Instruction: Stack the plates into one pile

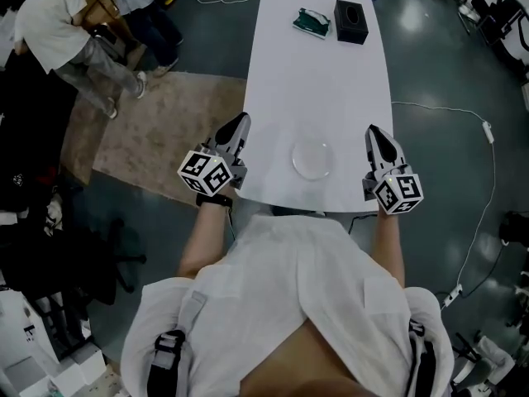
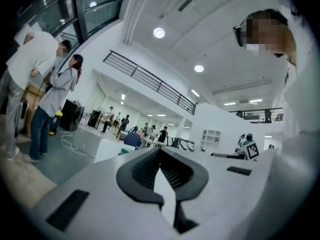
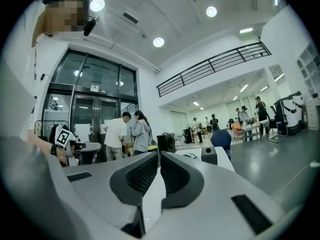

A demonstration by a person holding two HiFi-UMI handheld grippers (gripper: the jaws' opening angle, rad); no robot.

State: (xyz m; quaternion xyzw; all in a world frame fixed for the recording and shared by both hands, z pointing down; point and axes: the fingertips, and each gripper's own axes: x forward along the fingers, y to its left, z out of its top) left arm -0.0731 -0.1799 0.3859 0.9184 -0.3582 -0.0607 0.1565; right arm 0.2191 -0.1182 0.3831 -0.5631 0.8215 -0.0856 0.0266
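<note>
A clear round glass plate (image 1: 312, 159) lies on the white table (image 1: 318, 81) near its front edge; whether it is one plate or a pile I cannot tell. My left gripper (image 1: 242, 123) hangs at the table's left edge, to the left of the plate, shut and empty. My right gripper (image 1: 374, 133) is level with it at the table's right edge, its tips together with nothing between them. Both point level, away from me. In the left gripper view the gripper (image 2: 160, 151) is shut, and so is the one (image 3: 158, 156) in the right gripper view. Neither gripper view shows the plate.
A black box (image 1: 351, 21) and a green-and-white object (image 1: 312, 23) sit at the table's far end. People (image 1: 58, 31) stand on a rug (image 1: 157, 131) to the left. A white cable (image 1: 488, 172) runs over the floor at the right.
</note>
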